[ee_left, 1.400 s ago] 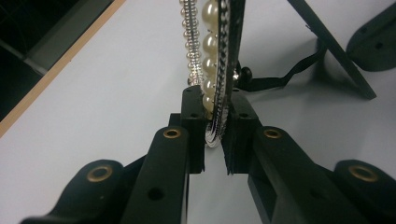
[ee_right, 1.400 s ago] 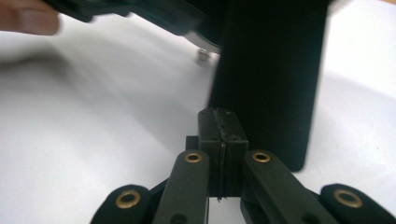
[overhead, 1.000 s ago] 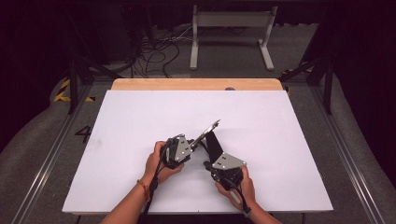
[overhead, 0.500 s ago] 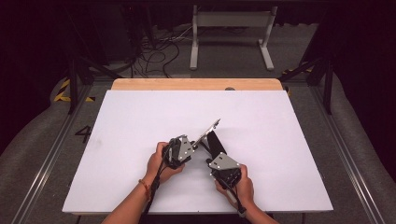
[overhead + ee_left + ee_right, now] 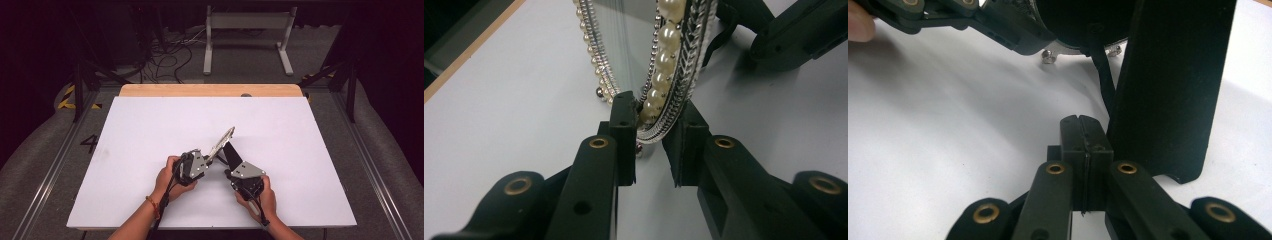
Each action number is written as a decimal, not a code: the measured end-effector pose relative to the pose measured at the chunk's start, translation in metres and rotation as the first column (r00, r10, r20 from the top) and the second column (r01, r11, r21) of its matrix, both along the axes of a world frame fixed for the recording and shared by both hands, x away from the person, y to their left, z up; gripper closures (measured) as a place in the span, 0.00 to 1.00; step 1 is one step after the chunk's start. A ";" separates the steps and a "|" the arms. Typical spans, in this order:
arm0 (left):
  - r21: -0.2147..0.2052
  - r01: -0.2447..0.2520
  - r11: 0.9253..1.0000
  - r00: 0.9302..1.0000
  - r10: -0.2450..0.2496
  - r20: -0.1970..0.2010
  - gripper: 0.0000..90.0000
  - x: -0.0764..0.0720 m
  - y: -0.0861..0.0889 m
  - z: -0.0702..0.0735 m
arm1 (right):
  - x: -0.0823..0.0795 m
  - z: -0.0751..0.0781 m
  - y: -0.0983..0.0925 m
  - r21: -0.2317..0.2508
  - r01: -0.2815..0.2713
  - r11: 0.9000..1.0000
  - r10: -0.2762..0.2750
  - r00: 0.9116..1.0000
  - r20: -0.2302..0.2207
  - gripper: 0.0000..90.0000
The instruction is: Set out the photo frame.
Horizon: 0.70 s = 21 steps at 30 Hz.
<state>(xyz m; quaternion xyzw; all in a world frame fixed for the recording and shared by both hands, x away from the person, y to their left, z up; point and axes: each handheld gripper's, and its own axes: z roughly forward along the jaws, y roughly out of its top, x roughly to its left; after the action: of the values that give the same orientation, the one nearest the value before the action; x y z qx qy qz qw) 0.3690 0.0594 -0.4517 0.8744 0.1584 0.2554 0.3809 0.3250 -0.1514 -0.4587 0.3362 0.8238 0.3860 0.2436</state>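
1. Table: white rect. tabletop (image 5: 150, 150) w/ pale wood strip along far edge. Work sits near the front edge, centre, betw. the person's two hands.

2. Left hand (image 5: 167, 176) w/ left gripper (image 5: 207, 159), black two-jaw tool, grey plate on top. Points toward far right. Jaws stand a little apart, clamped on the lower rim of item 3; in the left gripper view both pads (image 5: 624, 117) press the rim edge-on, one on each face. Prob. reason: pinching the rim keeps the frame raised on edge, glass clear of the table, so its back stays reachable.

3. Oval glass-fronted picture frame (image 5: 222, 141), silver metal rim trimmed w/ a row of pearl beads (image 5: 663, 65) and fine silver beading. Held tilted, upper end toward far right, lower end in the left jaws just above the table. Small ball feet visible under the rim in the right gripper view (image 5: 1049, 56).

4. Black flat easel-back stand (image 5: 231, 154), hinged off the frame's rear, w/ a thin black strap (image 5: 1105, 85) running to the frame. Its foot rests on the table just beside the right jaws (image 5: 1168, 90). Judged: swung out to prop the frame.

5. Right hand (image 5: 260, 197) w/ right gripper (image 5: 231, 172), same make. Jaws fully together, nothing betw. them; tip lies next to the stand's left edge. Touching or not: cannot tell.
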 end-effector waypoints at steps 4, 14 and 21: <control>-0.012 -0.002 1.000 1.000 0.002 -0.010 0.84 -0.001 0.000 0.000 | -0.001 0.000 0.000 -0.007 -0.001 1.000 0.001 1.000 0.003 1.00; -0.134 0.037 0.990 0.999 -0.037 0.000 0.76 -0.012 0.001 0.015 | 0.001 0.000 -0.003 0.009 -0.035 0.999 0.035 0.999 -0.013 1.00; -0.170 0.021 0.985 1.000 -0.020 0.006 0.85 -0.007 0.001 0.010 | 0.001 -0.003 -0.001 0.000 -0.028 1.000 0.028 1.000 -0.012 1.00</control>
<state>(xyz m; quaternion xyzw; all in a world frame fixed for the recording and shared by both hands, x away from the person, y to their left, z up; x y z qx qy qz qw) 0.3618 0.0606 -0.4414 0.8396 0.1698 0.2391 0.4572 0.3257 -0.1528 -0.4618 0.3270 0.8298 0.3875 0.2330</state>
